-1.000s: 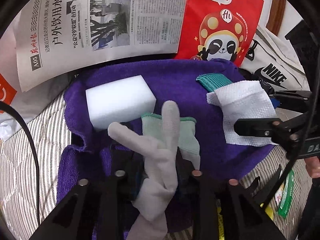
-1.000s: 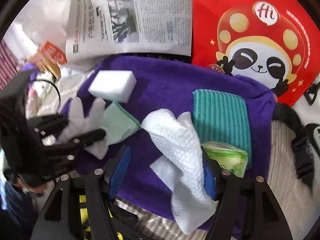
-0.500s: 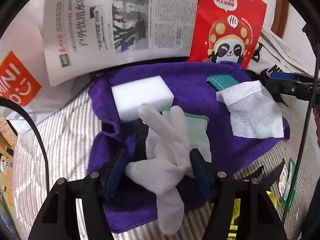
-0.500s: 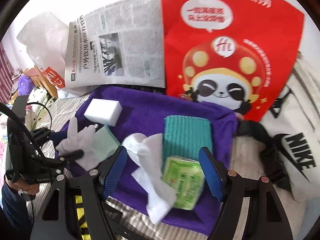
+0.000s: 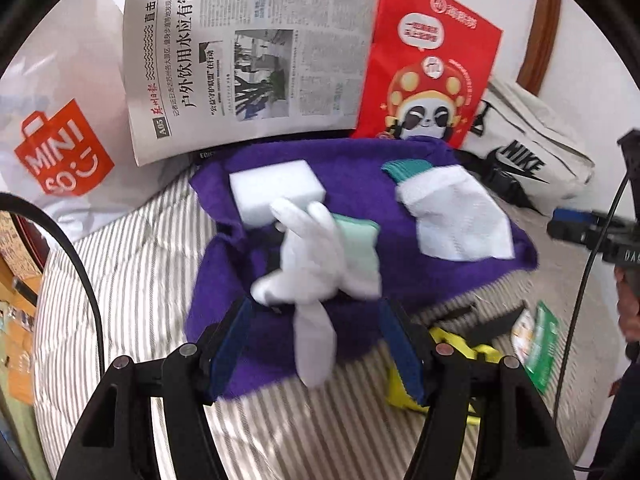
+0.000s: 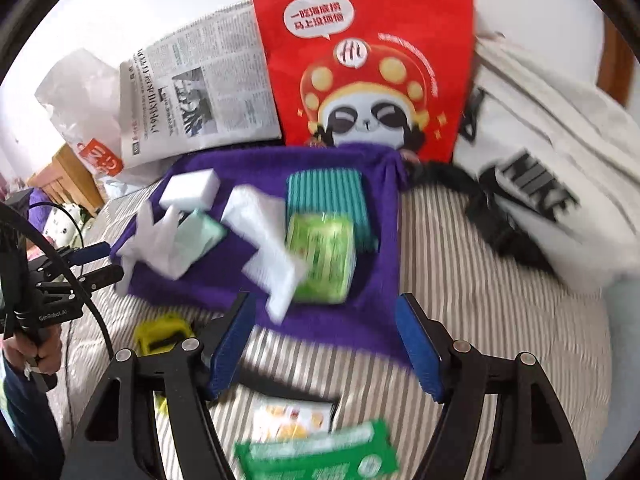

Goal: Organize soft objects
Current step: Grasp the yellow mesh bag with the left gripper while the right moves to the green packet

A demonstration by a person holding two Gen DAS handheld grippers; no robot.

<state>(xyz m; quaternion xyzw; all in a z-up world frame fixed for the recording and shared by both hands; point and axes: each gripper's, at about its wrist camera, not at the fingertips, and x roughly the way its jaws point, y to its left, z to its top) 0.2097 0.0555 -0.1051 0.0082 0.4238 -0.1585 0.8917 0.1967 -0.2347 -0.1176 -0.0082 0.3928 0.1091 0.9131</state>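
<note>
A purple towel (image 5: 352,168) (image 6: 276,168) lies on the striped bed. On it lie a white sponge block (image 5: 276,190) (image 6: 190,190), a white glove (image 5: 312,264) (image 6: 160,240) over a mint cloth (image 5: 356,236) (image 6: 204,232), a white cloth (image 5: 456,216) (image 6: 268,240), a teal cloth (image 5: 404,168) (image 6: 326,188) and a green tissue pack (image 6: 322,258). My left gripper (image 5: 316,344) is open, just short of the glove, empty. My right gripper (image 6: 326,344) is open and empty, near the towel's front edge.
A newspaper (image 5: 248,64), a red panda bag (image 5: 432,60), a white Nike bag (image 6: 552,152) and a Miniso bag (image 5: 60,148) stand behind the towel. A yellow object (image 5: 440,364) and green wipe packs (image 6: 316,456) lie on the bed in front.
My left gripper let go of the glove and pulled back; the glove now lies on the towel. My right gripper released the white cloth and withdrew toward the front.
</note>
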